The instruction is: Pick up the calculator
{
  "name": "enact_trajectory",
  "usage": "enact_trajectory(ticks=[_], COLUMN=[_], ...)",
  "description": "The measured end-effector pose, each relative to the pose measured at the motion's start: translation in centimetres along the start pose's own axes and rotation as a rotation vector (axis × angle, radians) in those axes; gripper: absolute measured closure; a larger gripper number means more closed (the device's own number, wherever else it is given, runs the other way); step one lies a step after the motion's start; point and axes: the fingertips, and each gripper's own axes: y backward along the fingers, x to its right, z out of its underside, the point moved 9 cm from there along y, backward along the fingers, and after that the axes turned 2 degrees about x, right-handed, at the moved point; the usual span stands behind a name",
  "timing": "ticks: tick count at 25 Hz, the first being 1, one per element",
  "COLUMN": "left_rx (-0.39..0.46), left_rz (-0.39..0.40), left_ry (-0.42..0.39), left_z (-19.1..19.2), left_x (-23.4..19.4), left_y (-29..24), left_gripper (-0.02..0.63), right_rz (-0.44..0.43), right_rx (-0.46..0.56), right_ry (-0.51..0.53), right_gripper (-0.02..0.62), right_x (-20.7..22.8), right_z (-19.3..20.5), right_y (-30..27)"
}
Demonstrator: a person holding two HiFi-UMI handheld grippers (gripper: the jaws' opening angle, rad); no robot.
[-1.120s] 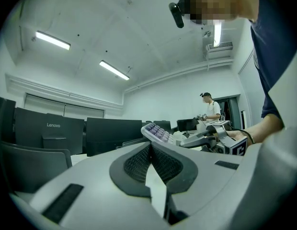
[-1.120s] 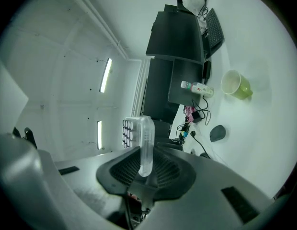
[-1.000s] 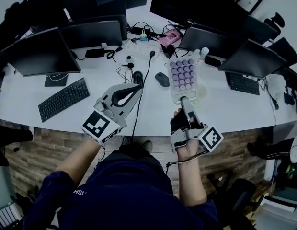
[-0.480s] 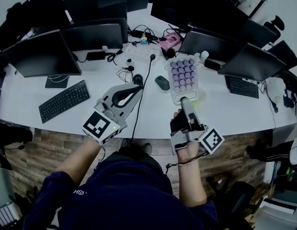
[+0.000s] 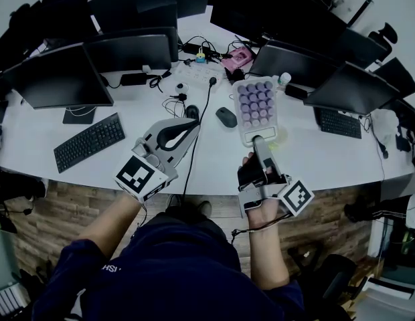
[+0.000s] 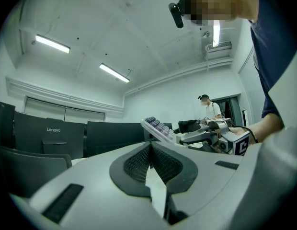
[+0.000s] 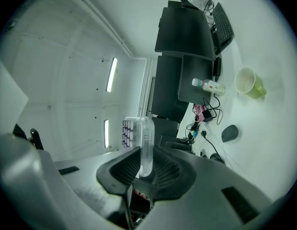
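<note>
Gripping the calculator [image 5: 255, 105] by its near edge in the right tool [image 5: 259, 141], above the table [image 5: 314, 152] (purple keys up). Holding the left tool [image 5: 191, 122] closed on nothing, further left.

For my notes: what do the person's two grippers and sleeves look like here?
Both the left gripper and right gripper are pale grey plastic with dark ribbed pads inside the jaws, each carrying a white cube with black square markers. The person wears a dark navy short-sleeved top.
</note>
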Motion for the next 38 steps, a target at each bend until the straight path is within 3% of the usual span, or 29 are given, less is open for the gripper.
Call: enact_trajectory(ticks=[38], left_rx=[-0.019], left_rz=[0.008], left_ry=[0.008], left_z=[0.62], left_x=[0.00], left_y=[-0.71], left_gripper=[0.577], right_rz=[-0.002], right_rx=[-0.004], right_ry=[-0.018], right_gripper=[0.514], right_x=[0.61], right_z=[-0.11], right_y=[-0.22])
